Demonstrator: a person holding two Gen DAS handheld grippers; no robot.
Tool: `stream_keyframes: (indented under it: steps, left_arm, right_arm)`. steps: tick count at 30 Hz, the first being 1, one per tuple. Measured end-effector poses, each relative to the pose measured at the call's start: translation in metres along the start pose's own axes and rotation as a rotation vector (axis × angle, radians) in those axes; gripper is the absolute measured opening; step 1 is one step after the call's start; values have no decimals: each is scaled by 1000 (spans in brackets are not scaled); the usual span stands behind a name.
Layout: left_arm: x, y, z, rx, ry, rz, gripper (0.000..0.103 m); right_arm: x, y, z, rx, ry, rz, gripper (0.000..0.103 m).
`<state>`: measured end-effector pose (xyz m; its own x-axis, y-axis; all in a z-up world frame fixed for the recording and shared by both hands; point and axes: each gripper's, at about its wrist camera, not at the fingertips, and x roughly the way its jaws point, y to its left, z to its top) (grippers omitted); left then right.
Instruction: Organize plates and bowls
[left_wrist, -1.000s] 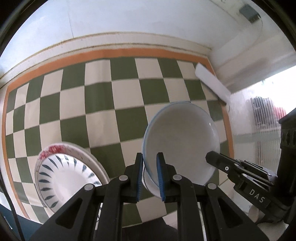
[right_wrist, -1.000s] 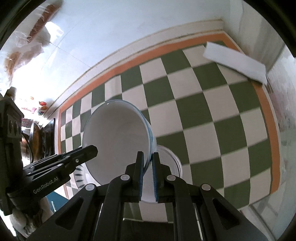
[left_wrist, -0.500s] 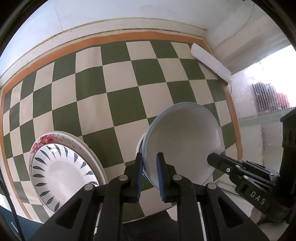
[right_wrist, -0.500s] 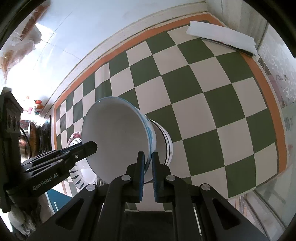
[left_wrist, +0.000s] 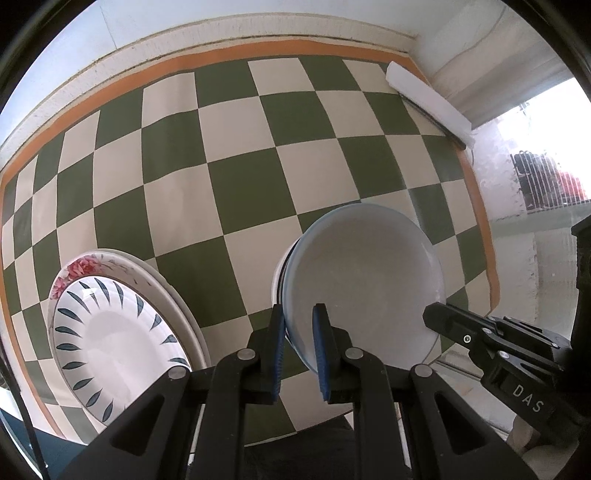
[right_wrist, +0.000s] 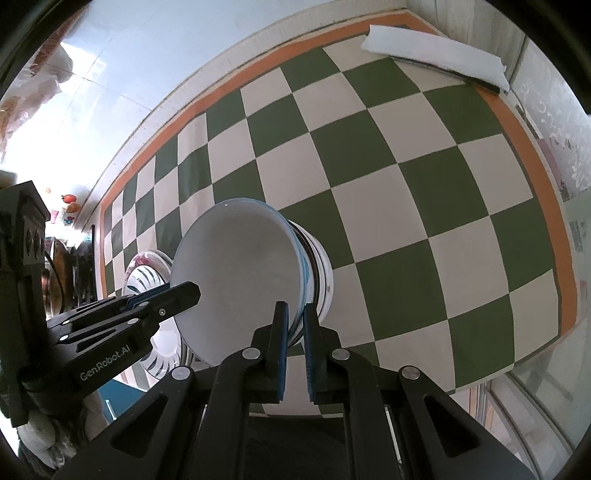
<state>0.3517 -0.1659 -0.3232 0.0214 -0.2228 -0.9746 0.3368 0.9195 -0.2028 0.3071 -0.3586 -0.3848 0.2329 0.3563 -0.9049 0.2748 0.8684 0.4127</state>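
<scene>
A white bowl with a blue rim is held by both grippers on opposite sides of its rim. My left gripper is shut on the near-left rim; my right gripper is shut on the near-right rim. Directly under the held bowl sits a second bowl on the checked tablecloth; only its edge shows in the left wrist view. Whether the two bowls touch I cannot tell. To the left lies a stack of plates: a blue-leaf plate on a rose-patterned one.
A folded white cloth over a dark strip lies at the table's far right corner. The wall runs along the table's far edge. The table's right edge drops to the floor.
Both grippers have sunk with the white bowl, bringing it down onto the bowl below. The plate stack and tablecloth look closer. Neither grip has changed.
</scene>
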Motion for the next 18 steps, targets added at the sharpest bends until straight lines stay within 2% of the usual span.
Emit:
stream_keyframes:
  steps: [18]
  left_arm:
    - [9, -4, -3, 8, 14, 36, 13]
  right_arm:
    - [9, 2, -2, -17, 0, -25, 9]
